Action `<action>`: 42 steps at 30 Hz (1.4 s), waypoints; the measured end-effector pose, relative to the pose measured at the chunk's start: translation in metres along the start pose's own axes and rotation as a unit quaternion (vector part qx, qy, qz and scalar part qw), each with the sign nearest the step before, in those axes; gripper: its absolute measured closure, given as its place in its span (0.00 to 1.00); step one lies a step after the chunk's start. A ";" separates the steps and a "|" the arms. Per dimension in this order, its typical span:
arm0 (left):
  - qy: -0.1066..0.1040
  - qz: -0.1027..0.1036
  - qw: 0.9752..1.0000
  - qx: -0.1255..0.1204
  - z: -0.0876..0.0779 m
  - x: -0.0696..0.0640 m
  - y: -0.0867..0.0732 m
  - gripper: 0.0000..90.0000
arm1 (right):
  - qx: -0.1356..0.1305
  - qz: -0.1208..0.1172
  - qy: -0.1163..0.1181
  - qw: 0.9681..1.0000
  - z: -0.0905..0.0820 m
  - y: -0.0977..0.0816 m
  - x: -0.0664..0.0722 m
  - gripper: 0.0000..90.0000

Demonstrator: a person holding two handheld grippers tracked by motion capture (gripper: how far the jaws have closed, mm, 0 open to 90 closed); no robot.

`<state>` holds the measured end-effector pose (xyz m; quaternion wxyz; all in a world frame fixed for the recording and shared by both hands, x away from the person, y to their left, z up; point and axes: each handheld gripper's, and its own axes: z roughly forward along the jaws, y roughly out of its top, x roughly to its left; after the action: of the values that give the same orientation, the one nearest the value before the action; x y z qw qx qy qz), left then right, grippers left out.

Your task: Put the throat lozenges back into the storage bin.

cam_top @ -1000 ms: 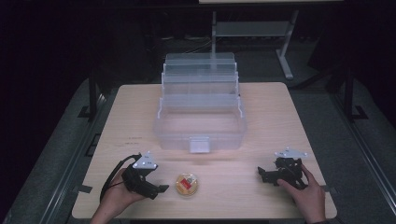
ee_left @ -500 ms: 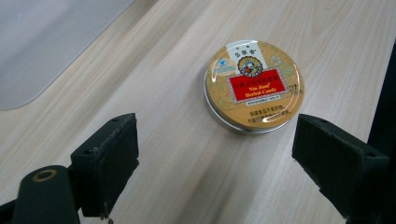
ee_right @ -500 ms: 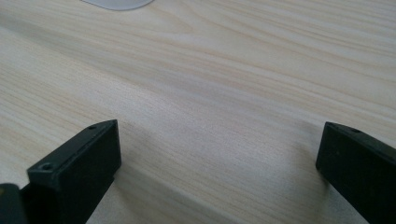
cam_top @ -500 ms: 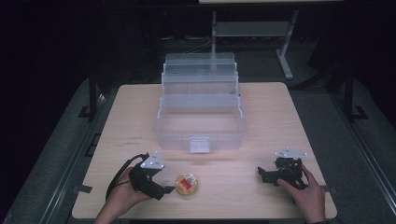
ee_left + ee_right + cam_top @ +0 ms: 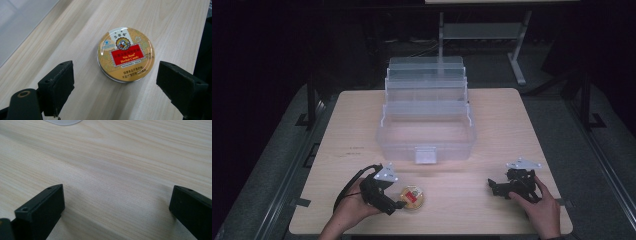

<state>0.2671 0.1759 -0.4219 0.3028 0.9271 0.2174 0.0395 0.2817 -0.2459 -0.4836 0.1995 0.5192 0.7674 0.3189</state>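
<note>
High view: you stand at the near edge of a pale wooden table, with 1 gripper in each hand. A clear plastic tiered box sits open at the middle of the table, its trays stepping up toward the far edge.

Your left gripper is near the near-left corner, its jaws pointing right toward a small round tin that lies flat on the table just beside the jaw tips, in front of the box.

Left gripper view: the tin has a gold lid with a red label band printed "Nin Jiom Herbal Candy", a round emblem above it and small printed lines below. The left gripper has its 2 black jaws spread wide, and the tin lies just beyond them, touching neither.

Your right gripper rests low near the near-right corner, well apart from the tin. Right gripper view: its jaws are spread wide over bare wood grain, gripping nothing.
</note>
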 end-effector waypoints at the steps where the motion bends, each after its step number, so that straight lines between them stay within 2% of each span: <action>1: 0.000 0.000 1.000 0.000 0.000 0.000 0.000 0.15 | 0.000 0.000 0.000 1.000 0.000 0.000 0.000 0.00; 2: -0.001 0.006 1.000 0.005 0.002 0.000 0.002 0.15 | 0.000 0.000 0.000 1.000 0.000 0.000 0.000 0.00; 20: -0.009 0.026 0.999 0.034 0.014 -0.005 0.014 0.15 | 0.000 0.000 0.000 1.000 0.000 0.000 0.000 0.00; 22: -0.010 0.038 0.998 0.044 0.015 -0.004 0.017 0.15 | 0.000 0.000 0.000 1.000 0.000 0.000 0.000 0.00; 24: -0.011 0.039 0.998 0.047 0.017 -0.006 0.018 0.15 | 0.000 0.000 0.000 1.000 0.000 0.000 0.000 0.00; 25: -0.011 0.045 0.998 0.052 0.018 -0.006 0.020 0.15 | 0.000 0.000 0.000 1.000 0.000 0.000 0.000 0.00; 30: -0.013 0.051 0.997 0.059 0.024 -0.009 0.024 0.14 | 0.000 0.000 0.000 1.000 0.000 0.000 0.000 0.00; 34: -0.011 0.063 0.995 0.073 0.028 -0.009 0.027 0.14 | 0.000 0.000 0.000 1.000 0.000 0.000 0.000 0.00; 42: -0.013 0.073 0.994 0.086 0.037 -0.013 0.032 0.14 | 0.000 0.000 0.000 1.000 0.000 0.000 0.000 0.00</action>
<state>0.2756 0.1267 -0.4328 0.2213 0.9635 0.1472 0.0305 0.2817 -0.2459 -0.4835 0.1997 0.5194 0.7673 0.3189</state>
